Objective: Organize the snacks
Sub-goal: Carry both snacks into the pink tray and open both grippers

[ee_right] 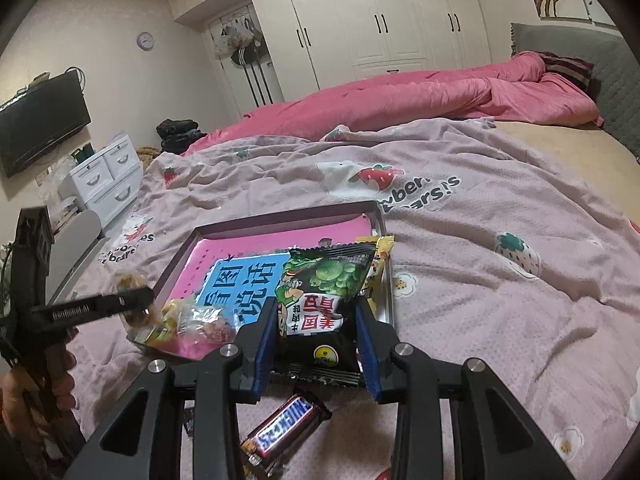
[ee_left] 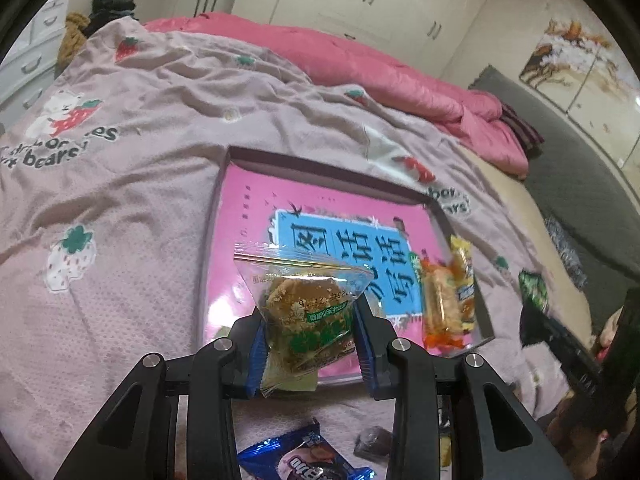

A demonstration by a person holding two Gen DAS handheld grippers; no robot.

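Bedroom setting: a bed covered by a pale pink strawberry-print blanket point(ee_left: 152, 184) carries a shallow open box point(ee_left: 240, 156) lined with a pink sheet bearing a blue printed panel.

Left gripper point(ee_left: 308, 336): jaws narrowed and pressed on a clear-wrapped snack point(ee_left: 308, 304). The wrapper is transparent with a crimped top seam and green print; the contents are brown and crumbly. It is held above the box's near edge.

Right gripper point(ee_right: 316, 344): jaws narrowed and clamped on a green pea packet point(ee_right: 324, 292). The packet is black, with a green pea picture, a cartoon figure, a white label with red characters and a yellow round mark. It hangs over the box's near right corner.

Inside the box along the right edge lie an orange-wrapped snack point(ee_left: 438, 304) and a yellow packet point(ee_left: 464, 280).

On the blanket outside the box's near edge lie a Snickers bar point(ee_right: 284, 428), a blue-wrapped snack point(ee_left: 308, 460) and a small dark wrapped piece point(ee_left: 374, 442).
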